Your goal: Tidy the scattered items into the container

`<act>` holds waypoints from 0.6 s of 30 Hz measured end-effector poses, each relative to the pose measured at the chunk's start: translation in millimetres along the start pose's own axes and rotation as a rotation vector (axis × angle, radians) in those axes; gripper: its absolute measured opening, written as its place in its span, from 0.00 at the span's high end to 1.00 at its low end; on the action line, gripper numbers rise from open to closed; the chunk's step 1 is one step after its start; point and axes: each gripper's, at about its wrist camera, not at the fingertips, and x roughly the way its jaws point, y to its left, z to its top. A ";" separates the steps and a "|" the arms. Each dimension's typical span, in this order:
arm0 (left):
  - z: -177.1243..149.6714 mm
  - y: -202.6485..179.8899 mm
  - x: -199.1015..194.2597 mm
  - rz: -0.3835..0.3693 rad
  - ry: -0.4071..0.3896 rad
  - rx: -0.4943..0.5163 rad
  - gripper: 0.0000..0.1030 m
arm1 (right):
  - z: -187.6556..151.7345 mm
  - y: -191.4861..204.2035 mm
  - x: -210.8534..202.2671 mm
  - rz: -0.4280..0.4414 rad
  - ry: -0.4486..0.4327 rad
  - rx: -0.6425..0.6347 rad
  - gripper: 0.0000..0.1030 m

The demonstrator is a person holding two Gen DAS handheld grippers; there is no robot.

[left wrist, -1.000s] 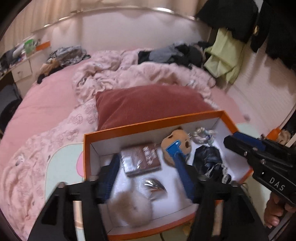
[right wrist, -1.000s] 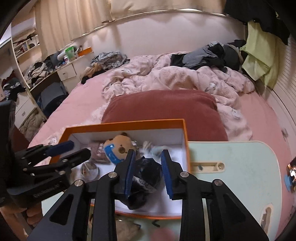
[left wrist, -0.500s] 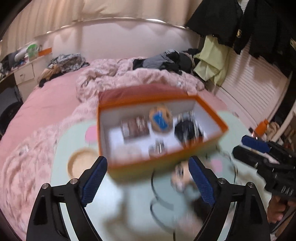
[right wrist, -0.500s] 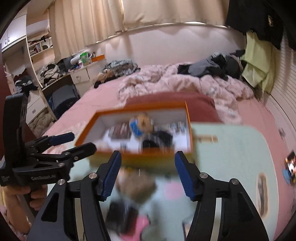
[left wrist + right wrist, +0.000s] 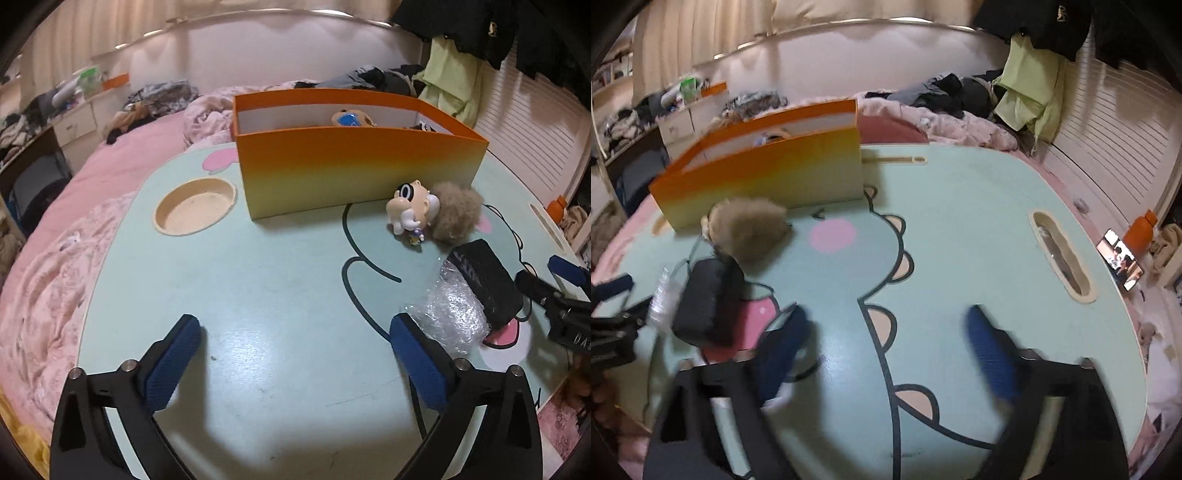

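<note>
Left wrist view: left gripper point(image 5: 295, 332) at bottom centre, fingers spread wide, nothing between them, over the pale green table point(image 5: 258, 266). Round recess point(image 5: 195, 210) centre left. Orange box point(image 5: 354, 166) upper centre, plush head point(image 5: 351, 119) poking above its rim. Right of centre: toy figure point(image 5: 410, 212) touching fluffy ball point(image 5: 456, 216); below them black pouch point(image 5: 487, 284) against bubble wrap point(image 5: 452, 314). Right wrist view, blurred: right gripper point(image 5: 886, 349) also spread wide, empty; pouch and ball at its left.

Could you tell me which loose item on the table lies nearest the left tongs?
The bubble-wrap bundle, right beside the left tongs' right pad; the black pouch, figurine and fur ball sit farther off.
</note>
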 end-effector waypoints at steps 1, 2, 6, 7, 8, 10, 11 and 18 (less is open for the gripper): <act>-0.8 0.8 0.3 -0.001 -0.002 -0.002 0.01 | 0.1 2.2 0.8 0.000 0.005 -0.013 0.07; -3.0 2.0 0.6 -0.003 -0.005 -0.005 0.01 | 0.5 3.0 0.3 0.004 0.006 -0.014 0.06; -6.5 2.9 1.2 -0.002 -0.012 -0.007 0.01 | -0.2 4.4 -1.7 0.001 -0.001 -0.019 0.06; -5.9 2.8 1.6 -0.001 -0.013 -0.010 0.01 | -1.4 3.9 -1.2 0.004 -0.003 -0.019 0.06; -5.8 2.9 1.7 -0.001 -0.013 -0.011 0.01 | -0.2 2.2 1.6 0.009 -0.006 -0.015 0.06; -5.8 3.0 1.6 -0.002 -0.013 -0.011 0.01 | -2.7 -1.9 3.1 0.027 -0.014 -0.002 0.06; -5.8 3.0 1.6 -0.002 -0.013 -0.011 0.01 | -3.9 -3.6 2.3 0.036 -0.019 0.004 0.06; -6.8 3.6 -0.2 -0.003 -0.013 -0.016 0.01 | -5.1 -17.7 1.5 0.118 -0.059 0.065 0.06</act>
